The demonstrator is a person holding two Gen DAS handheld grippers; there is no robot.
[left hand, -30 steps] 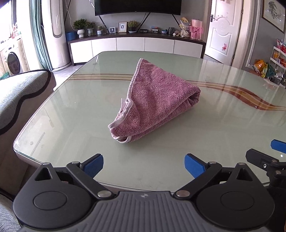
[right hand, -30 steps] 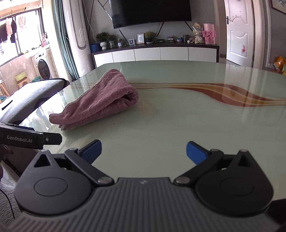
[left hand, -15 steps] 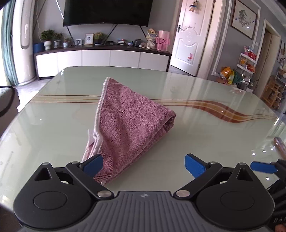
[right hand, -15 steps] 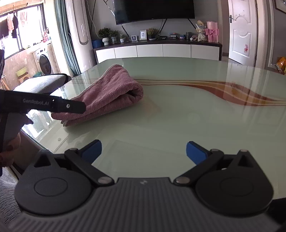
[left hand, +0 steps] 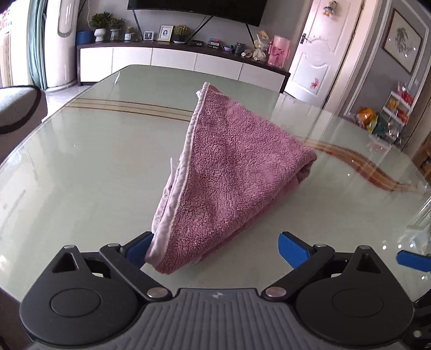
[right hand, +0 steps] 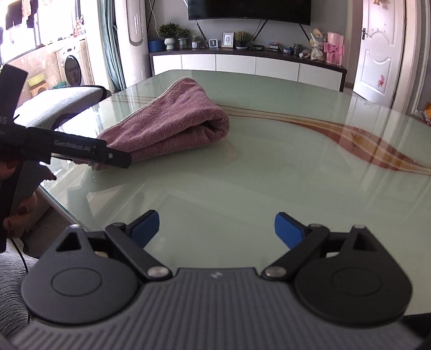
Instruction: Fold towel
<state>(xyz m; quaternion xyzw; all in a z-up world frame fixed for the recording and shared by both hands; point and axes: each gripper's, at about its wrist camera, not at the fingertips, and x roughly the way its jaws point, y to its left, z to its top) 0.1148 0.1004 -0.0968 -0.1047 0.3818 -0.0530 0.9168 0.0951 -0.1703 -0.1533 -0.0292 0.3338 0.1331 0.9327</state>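
A: Where's the towel?

B: The mauve terry towel [left hand: 231, 172] lies doubled over in thick layers on the glass counter [left hand: 80, 167], bulky and skewed.

A: And the claws?

B: Left claw [left hand: 215, 249] gapes wide around its near corner, gripping nothing. Right claw [right hand: 216, 228] is wide apart, empty, well off. Folded or half-folded, I can't judge.

Both views are brightly lit by daylight from a window [right hand: 40, 24] far left of the jaws, itself blown out; the glass table [right hand: 269, 167] ahead of the jaws is streaked with glare and reflections; straight lines are bowed by fisheye distortion at the edges; focus is sharp throughout.
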